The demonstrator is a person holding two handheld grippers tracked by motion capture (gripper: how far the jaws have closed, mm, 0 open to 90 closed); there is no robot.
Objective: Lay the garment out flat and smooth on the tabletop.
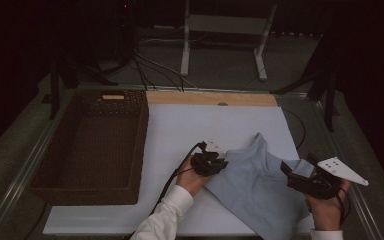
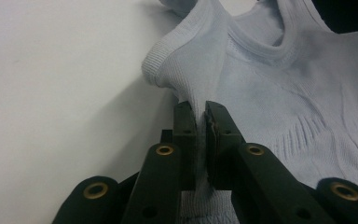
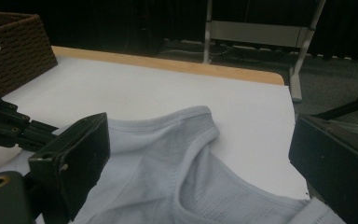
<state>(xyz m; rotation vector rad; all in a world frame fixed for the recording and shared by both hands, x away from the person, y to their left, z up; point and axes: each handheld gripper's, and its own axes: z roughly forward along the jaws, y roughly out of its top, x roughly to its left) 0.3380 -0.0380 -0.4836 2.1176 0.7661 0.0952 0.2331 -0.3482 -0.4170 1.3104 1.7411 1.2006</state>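
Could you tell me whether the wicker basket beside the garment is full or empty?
Empty: the high view shows the brown wicker basket's bare woven floor, while the pale blue garment lies outside it.

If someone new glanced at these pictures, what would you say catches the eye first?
The pale blue knit sleeveless top lying on the white table cover stands out, near the person's side. The left gripper is shut on a pinched fold by its armhole, while the right gripper stands open over the garment's other side. A dark brown woven basket sits at the table's left.
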